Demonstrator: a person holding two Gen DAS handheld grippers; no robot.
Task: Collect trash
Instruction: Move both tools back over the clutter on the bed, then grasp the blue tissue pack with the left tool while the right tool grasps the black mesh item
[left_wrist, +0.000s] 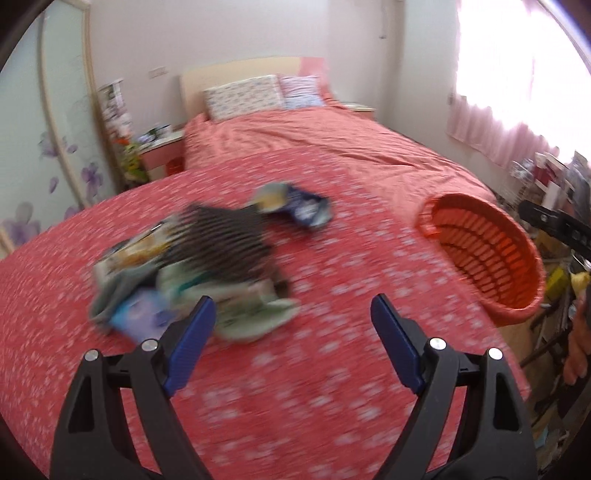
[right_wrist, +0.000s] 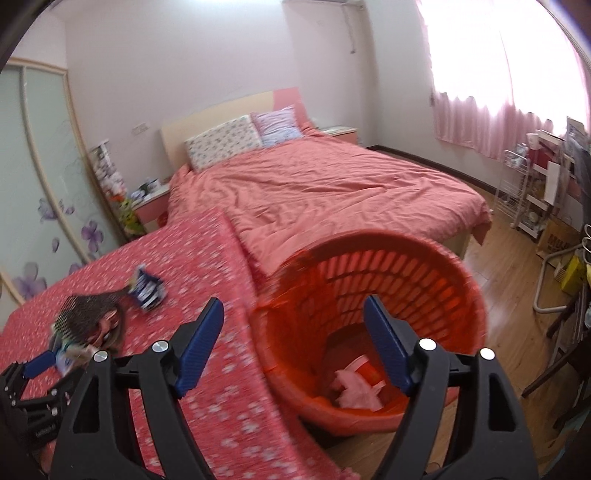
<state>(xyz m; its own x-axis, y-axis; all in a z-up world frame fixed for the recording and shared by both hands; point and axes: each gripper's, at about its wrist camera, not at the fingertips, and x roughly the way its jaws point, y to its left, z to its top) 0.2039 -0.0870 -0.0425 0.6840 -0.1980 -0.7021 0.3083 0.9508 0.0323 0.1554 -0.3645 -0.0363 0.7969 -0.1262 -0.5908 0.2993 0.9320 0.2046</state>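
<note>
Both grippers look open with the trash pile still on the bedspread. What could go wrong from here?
1. The pile mixes wrappers with a dark striped fabric piece; the open left gripper may grab cloth along with trash.
2. The orange basket seems to sit at the bed's edge, above the wooden floor; a nudge from the open right gripper might tip it.
3. The blue wrapper lies apart from the pile and could be missed.

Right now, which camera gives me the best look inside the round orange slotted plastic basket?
The right wrist view: it looks down into the round orange slotted plastic basket, showing crumpled pink trash at its bottom. The left wrist view catches the basket only at the frame's right edge, blurred, with the slotted inner wall visible but nothing of its contents.
</note>
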